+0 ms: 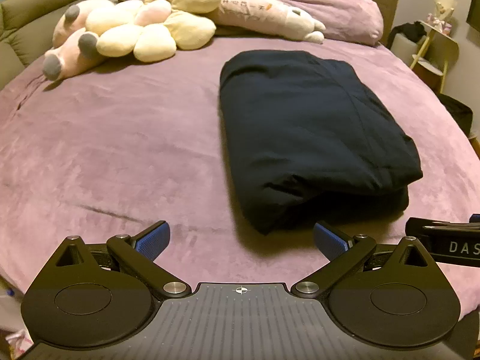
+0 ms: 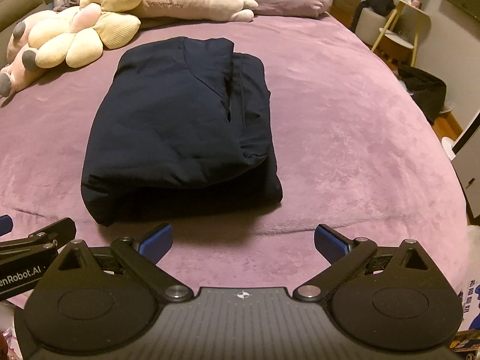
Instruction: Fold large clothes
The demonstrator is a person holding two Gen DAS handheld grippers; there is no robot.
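Folded dark garment [image 1: 312,132] lying on purple bed [image 1: 120,150]; left tool [image 1: 241,241] and right tool [image 2: 243,241] spread wide, gripping nothing.

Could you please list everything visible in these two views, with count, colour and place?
folded garment: one, dark navy, lying in the middle of the bed, touched by neither gripper
bed cover: one, purple plush, spread under everything
flower cushion: one, cream with a pink centre, at the far left of the bed
pink plush toy: one, pink with grey feet, beside the flower cushion
long plush pillow: one, pale pink and white with printed text, along the far side of the bed
purple pillow: one, far right of the bed
side stand: one, pale yellow, right of the bed
left gripper: one, black with blue pads, open, near edge of the bed
right gripper: one, black with blue pads, open, beside the left
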